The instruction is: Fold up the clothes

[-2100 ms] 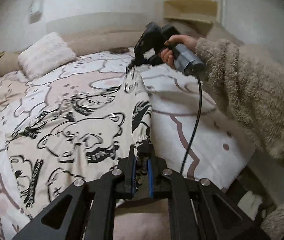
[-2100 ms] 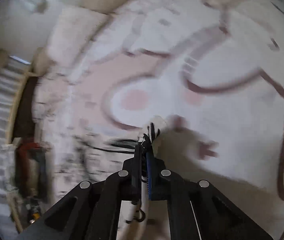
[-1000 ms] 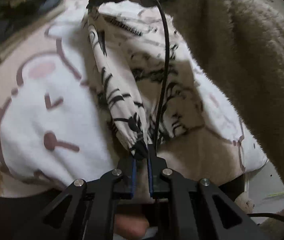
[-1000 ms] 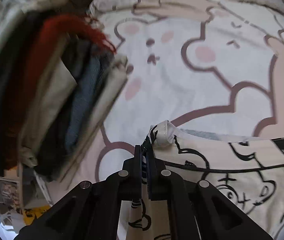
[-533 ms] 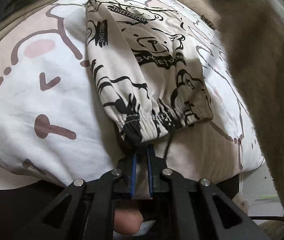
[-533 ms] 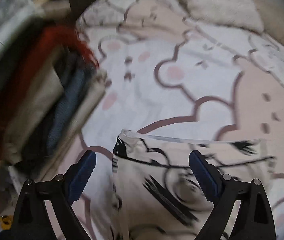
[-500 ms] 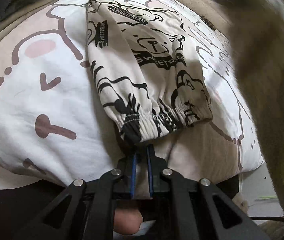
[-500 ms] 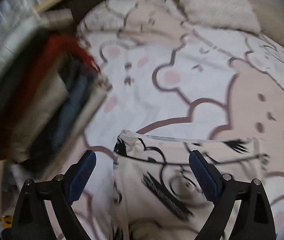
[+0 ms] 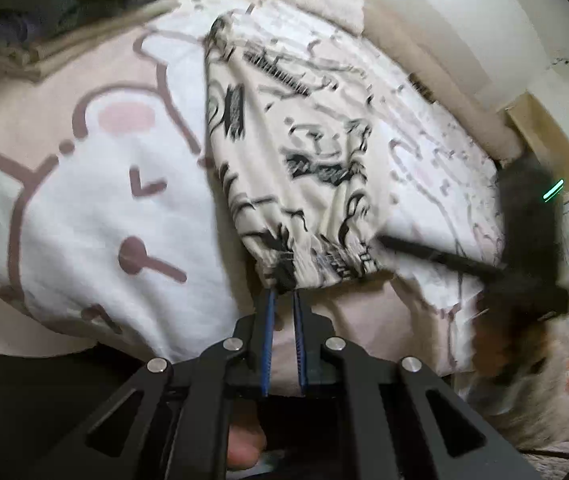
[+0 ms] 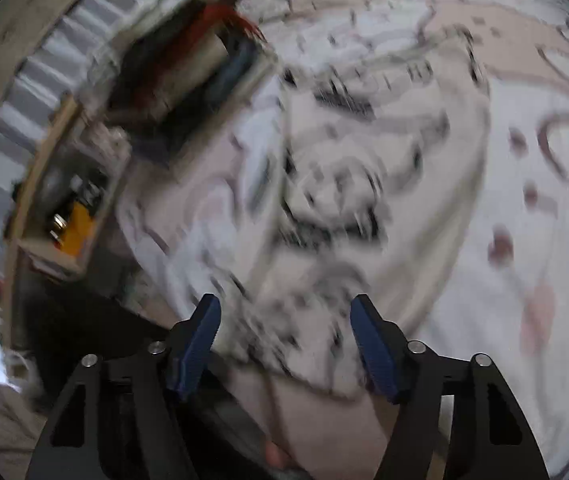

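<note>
At centre frame, the bear-print trousers lie doubled on the bedspread; their elastic cuff is pinched by the left gripper, while the right gripper is spread, empty. If tugged, the fold may be dragged askew.

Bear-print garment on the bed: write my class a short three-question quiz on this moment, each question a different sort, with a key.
1. True or false: the left gripper has its jaws closed on the elastic hem of the bear-print garment.
2. The right gripper is: A) open above the garment, B) shut on a pillow, C) holding a cable.
3. Fill in: the garment lies on a ____ printed with pink-cheeked bears.

Key: 1 true; 2 A; 3 bedsheet.
</note>
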Action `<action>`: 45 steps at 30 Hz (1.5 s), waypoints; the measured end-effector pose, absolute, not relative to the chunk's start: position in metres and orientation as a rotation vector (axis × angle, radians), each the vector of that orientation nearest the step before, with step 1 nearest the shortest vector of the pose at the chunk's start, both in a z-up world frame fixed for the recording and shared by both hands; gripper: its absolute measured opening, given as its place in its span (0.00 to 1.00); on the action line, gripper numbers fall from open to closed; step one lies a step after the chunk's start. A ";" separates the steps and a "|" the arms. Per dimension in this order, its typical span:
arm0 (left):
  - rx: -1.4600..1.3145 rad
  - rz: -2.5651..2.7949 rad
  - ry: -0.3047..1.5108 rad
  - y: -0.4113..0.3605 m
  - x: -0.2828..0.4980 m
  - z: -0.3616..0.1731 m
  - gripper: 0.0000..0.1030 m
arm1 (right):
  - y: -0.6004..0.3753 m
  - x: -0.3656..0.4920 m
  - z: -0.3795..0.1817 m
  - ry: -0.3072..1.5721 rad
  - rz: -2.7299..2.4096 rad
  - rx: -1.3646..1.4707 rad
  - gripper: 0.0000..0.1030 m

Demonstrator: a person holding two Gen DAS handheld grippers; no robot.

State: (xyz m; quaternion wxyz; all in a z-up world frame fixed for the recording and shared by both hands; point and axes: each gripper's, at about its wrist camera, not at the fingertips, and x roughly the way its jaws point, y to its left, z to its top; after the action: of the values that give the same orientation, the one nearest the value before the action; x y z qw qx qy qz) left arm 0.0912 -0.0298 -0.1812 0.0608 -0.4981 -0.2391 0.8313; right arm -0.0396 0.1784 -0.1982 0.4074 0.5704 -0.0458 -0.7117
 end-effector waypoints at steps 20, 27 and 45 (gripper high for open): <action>-1.460 2.400 0.564 -0.009 0.002 -0.197 0.39 | 0.197 0.044 -0.152 0.401 -2.216 1.008 0.56; -0.736 2.246 1.274 0.006 0.083 -0.168 0.56 | 0.187 0.056 -0.166 0.536 -2.107 1.053 0.57; -0.294 1.866 1.799 0.037 0.123 -0.262 0.58 | 0.218 0.040 -0.166 0.373 -2.227 1.182 0.57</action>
State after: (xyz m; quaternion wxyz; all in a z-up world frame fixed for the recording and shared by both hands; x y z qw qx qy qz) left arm 0.1233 0.0365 -0.2622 0.2635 -0.1086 0.6653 0.6900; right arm 0.0404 0.2177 -0.1657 0.2921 0.4434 0.1400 -0.8358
